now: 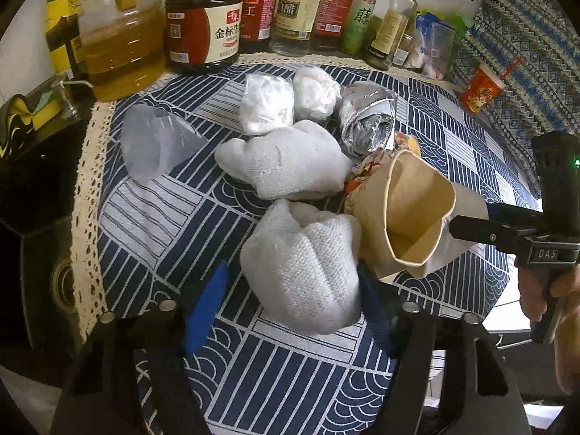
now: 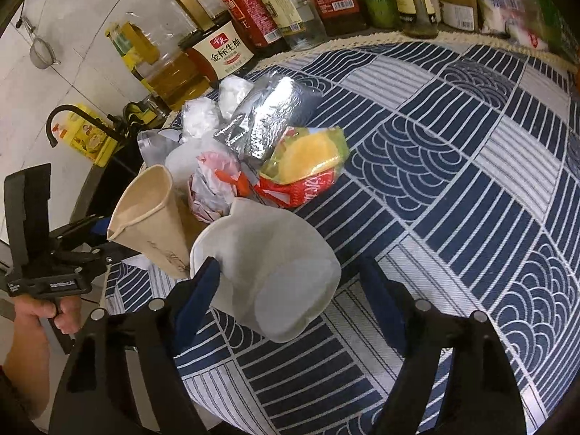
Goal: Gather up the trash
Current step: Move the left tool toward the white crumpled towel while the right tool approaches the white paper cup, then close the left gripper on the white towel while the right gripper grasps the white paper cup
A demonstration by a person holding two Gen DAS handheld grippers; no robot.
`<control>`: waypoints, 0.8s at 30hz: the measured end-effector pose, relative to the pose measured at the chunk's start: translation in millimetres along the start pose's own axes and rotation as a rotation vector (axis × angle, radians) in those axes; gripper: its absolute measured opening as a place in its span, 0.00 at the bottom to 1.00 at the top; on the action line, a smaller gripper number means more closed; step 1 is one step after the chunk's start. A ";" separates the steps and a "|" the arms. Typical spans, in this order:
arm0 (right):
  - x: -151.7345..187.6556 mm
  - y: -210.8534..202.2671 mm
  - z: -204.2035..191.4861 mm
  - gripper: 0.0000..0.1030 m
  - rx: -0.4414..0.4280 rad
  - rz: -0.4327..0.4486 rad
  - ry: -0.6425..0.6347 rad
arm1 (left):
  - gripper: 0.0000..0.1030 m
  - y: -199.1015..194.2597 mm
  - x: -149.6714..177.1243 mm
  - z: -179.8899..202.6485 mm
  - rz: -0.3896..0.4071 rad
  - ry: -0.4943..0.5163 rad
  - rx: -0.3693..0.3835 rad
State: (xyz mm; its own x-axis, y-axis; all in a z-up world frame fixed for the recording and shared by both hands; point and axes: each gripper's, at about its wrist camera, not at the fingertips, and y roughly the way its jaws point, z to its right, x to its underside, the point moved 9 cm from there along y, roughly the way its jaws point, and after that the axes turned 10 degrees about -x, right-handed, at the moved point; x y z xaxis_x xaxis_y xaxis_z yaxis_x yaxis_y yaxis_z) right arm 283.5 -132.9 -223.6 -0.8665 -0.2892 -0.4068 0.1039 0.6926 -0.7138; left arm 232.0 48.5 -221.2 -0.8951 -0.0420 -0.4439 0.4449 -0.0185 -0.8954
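Got a crumpled paper-towel wad (image 1: pixel 301 272) sitting btwn the left gripper (image 1: pixel 290 290) fingers, at the near edge of the trash pile on the blue patterned tablecloth (image 1: pixel 163 224). Jaws about half spread and not squeezing yet afaict; the right pad is maybe just brushing it. Looks super light, soft and squishy, prob not slippery w/ that texture. Best to pinch across the fat middle, since loose corners would just peel.

Same deal w/ the right gripper (image 2: pixel 290 282): spread around a smooth white wad (image 2: pixel 268 272), maybe a squashed cup. One pad against its edge, the other apart. Slicker and a bit stiffer, so worth grabbing it mid-body.

Counting the rest:
- 2 towel wads total, incl. the second towel wad (image 1: pixel 286 166)
- 2 bagged tissue balls (image 1: pixel 268 105)
- 1 foil wrapper (image 1: pixel 366 119)
- 1 squashed beige paper cup (image 1: pixel 409 217)
- 1 clear plastic cup (image 1: pixel 156 145)
- 1 orange-red snack bag (image 2: pixel 304 166)
- 1 pinkish crumpled wrapper (image 2: pixel 214 188)

Row of sauce/oil bottles (image 1: pixel 203 29) along the back; too overlapped for a firm count.
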 end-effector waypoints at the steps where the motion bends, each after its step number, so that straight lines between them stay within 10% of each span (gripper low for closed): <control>1: 0.3 0.3 0.0 0.76 -0.004 0.000 0.000 | 0.59 1.4 0.8 0.7 -0.004 -0.002 0.011; 12: 1.2 -2.9 -8.1 0.61 -0.051 0.024 -0.015 | 0.33 -1.1 4.0 4.3 0.006 -0.015 0.058; 24: 4.2 -18.8 -10.9 0.55 -0.045 0.067 -0.034 | 0.27 -12.0 5.5 -6.1 0.029 -0.051 0.021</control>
State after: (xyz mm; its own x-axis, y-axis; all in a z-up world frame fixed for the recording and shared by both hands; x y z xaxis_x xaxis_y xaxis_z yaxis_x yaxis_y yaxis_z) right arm 272.5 -140.0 -205.7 -0.8410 -0.2630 -0.4728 0.1386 0.7400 -0.6582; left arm 221.5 54.6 -213.1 -0.8792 -0.0939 -0.4671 0.4720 -0.0371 -0.8808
